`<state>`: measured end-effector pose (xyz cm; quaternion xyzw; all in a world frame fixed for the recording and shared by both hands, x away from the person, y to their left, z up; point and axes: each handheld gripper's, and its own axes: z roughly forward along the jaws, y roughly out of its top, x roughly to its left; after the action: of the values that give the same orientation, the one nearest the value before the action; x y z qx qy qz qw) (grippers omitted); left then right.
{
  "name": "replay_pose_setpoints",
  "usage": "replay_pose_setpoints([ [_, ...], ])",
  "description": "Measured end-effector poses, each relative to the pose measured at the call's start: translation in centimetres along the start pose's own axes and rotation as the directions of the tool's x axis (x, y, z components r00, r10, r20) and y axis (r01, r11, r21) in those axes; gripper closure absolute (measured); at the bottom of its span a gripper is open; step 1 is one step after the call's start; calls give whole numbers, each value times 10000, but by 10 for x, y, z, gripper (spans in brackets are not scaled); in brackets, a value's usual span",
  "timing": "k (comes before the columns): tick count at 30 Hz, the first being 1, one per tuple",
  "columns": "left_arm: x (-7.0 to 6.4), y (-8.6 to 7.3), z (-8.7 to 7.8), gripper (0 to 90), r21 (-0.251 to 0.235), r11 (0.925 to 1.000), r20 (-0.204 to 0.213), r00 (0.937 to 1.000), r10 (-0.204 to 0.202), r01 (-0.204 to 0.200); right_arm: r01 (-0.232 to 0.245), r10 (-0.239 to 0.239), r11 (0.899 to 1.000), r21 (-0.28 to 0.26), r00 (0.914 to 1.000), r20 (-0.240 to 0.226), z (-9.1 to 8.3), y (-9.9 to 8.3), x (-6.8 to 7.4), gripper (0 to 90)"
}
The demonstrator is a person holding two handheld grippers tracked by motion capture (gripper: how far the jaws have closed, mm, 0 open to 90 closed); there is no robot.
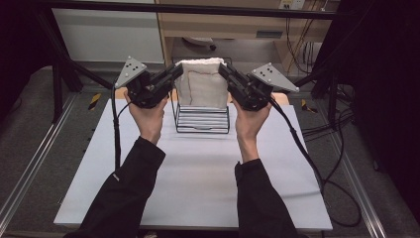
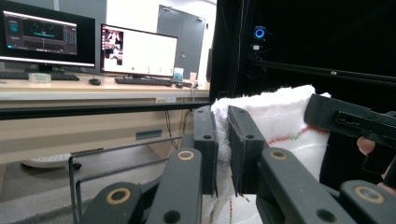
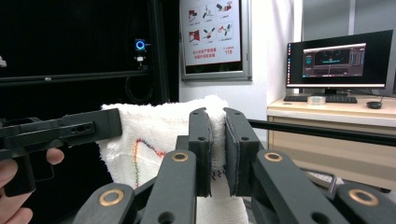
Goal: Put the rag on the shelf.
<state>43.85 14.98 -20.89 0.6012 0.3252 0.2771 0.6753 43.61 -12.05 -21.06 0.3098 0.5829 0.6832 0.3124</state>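
Towel (image 1: 202, 84): white, coloured stitching — held up over the wire rack (image 1: 202, 120), its lower part inside it.
Left gripper (image 1: 177, 71): jaws pinched on the towel's upper left corner.
Right gripper (image 1: 224, 69): jaws clamped on the upper right corner.
Wire rack: black — stands at the far middle of the white bench (image 1: 198, 173).

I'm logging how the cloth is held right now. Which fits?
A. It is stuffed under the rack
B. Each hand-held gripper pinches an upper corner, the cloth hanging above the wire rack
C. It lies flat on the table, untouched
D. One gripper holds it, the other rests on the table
B: the left hand-held gripper and right hand-held gripper each clamp a top corner of the white cloth, stretched between them over the wire rack.
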Motion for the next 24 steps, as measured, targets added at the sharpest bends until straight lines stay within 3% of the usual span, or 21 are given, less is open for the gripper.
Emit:
replay_pose_setpoints([
  [24,25,34,26,821,-86,9998,-226,9996,151,-153,187,-187,9998,-56,9997,126,38,31,-9,825],
])
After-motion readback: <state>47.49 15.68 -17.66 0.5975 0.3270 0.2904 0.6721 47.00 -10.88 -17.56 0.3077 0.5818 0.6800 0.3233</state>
